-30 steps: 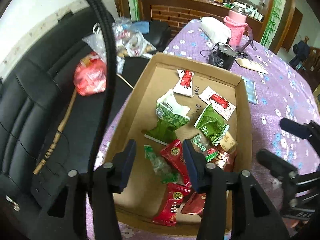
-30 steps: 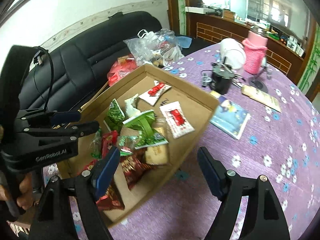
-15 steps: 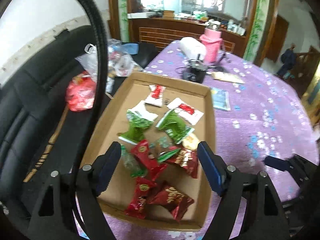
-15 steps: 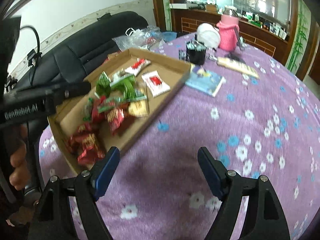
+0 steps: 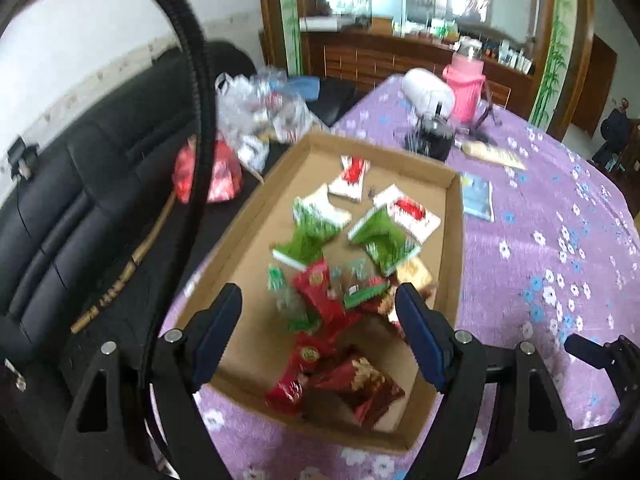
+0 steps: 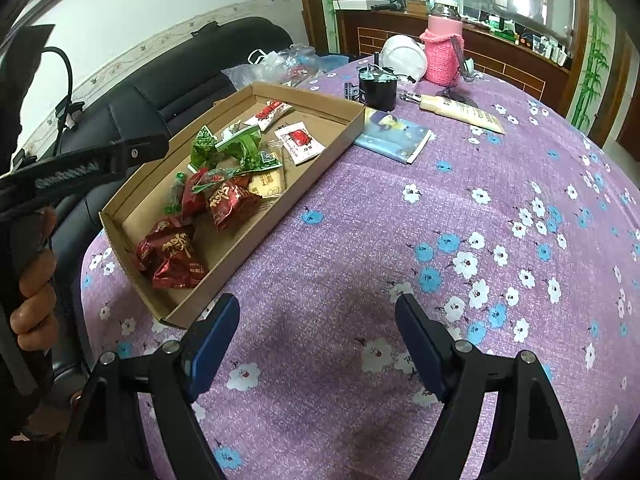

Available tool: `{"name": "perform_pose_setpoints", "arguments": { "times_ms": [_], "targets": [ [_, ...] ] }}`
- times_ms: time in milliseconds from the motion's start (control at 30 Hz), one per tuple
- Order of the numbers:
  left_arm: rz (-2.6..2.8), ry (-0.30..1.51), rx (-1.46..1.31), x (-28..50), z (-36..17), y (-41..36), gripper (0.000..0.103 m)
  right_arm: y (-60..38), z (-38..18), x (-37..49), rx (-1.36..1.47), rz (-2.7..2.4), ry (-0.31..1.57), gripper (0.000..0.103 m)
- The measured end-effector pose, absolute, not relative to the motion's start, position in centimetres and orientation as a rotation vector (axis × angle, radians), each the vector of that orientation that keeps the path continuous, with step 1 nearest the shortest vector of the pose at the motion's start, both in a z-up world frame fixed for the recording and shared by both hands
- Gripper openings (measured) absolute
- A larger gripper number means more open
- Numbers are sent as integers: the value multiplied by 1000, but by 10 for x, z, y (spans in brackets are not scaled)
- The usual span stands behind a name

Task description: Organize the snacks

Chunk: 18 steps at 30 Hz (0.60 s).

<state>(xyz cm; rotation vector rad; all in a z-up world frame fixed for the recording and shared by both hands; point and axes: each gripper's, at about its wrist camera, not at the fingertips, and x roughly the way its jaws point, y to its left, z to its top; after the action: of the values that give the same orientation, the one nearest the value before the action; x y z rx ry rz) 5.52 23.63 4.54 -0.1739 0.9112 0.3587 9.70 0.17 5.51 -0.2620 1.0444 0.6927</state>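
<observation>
Our left gripper hovers spread and empty over the cardboard tray where the snack packets lie heaped; our right gripper hangs wide apart over bare tabletop. With packets overlapping, we risk pinching two together or crushing one. The gold characters on the red wrappers are unreadable.

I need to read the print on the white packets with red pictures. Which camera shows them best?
The right wrist view: it is sharp, and the nearer white packet lies face up in the cardboard tray, the other beyond it. The left wrist view shows both from above but blurred by motion, print unreadable.
</observation>
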Motion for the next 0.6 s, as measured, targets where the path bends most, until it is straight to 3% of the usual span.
{"name": "perform_pose_setpoints", "arguments": {
  "times_ms": [600],
  "targets": [
    [272,999,-222,59,28,232,80,3,47,98,-270,719,1072,80]
  ]
}}
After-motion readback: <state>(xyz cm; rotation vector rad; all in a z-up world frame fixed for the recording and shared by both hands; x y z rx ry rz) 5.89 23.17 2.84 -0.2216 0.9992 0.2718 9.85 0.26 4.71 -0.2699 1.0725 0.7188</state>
